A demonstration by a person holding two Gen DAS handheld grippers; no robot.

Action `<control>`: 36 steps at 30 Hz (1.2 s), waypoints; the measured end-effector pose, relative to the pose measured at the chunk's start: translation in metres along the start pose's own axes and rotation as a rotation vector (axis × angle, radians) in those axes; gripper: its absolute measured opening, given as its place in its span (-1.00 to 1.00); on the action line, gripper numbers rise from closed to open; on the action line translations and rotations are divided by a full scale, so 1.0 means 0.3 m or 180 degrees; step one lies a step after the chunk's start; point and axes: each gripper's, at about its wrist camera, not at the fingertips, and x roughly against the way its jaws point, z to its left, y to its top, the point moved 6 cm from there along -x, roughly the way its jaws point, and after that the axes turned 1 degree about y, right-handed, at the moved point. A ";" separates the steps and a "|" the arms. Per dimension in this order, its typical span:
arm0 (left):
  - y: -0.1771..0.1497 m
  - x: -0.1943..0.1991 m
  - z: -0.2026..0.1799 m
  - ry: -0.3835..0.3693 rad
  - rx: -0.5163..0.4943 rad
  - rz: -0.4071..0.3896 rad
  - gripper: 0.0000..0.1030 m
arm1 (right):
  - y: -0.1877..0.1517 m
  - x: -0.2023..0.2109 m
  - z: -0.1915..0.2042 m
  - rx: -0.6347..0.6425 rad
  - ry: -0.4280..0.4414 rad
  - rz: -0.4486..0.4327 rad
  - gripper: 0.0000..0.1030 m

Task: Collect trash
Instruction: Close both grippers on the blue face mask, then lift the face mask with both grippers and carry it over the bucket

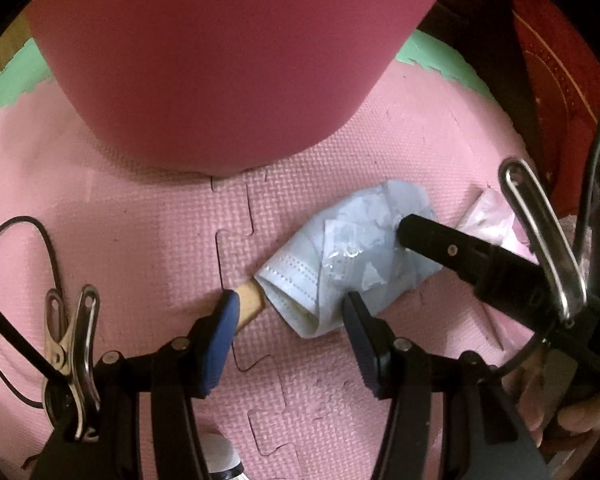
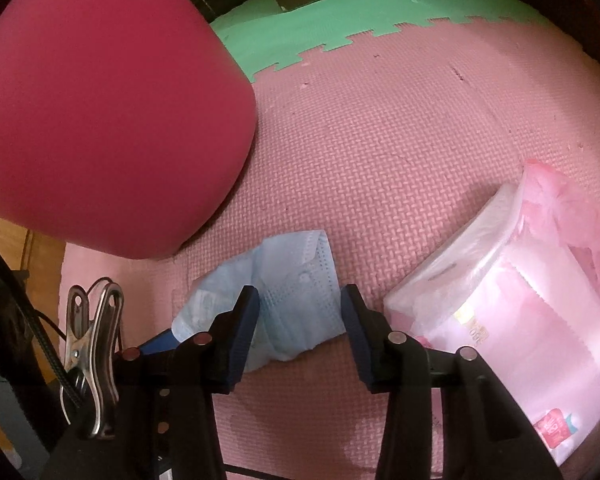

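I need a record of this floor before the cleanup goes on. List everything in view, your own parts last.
face mask: one, pale blue, crumpled on the pink mat between both claws.
flat stick: one, tan, poking out from under the mask's left end.
bin: one, dark pink, standing on the mat behind the mask.
wrapped paper rolls: one pack, clear and pink plastic, right of the mask.
pink mat: pink foam tiles underneath everything.
green mat: green foam tiles at the far edge.
left claw: one, black with blue pads, open over the mask.
right claw: one, same colours, open around the mask.
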 end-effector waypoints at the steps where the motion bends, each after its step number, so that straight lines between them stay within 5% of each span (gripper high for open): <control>1: 0.001 0.000 -0.001 -0.0001 -0.0003 -0.0001 0.08 | -0.002 -0.001 0.000 0.0004 -0.0008 -0.0001 -0.16; 10: 0.021 -0.003 -0.042 -0.0054 -0.0034 -0.0033 -0.12 | 0.009 -0.005 0.021 -0.0041 -0.0059 -0.0013 -0.38; 20: 0.031 0.000 -0.029 -0.0106 0.0006 -0.0075 -0.38 | -0.022 -0.007 0.007 -0.0396 0.0273 0.0059 -0.68; 23: 0.031 0.014 -0.011 -0.0211 0.0063 -0.0090 -0.61 | -0.024 0.003 0.019 -0.0348 0.0258 0.0047 -0.75; 36: -0.003 0.129 -0.013 -0.0369 -0.0150 -0.0235 -0.68 | -0.060 0.119 0.008 -0.0416 0.0309 -0.0124 -0.80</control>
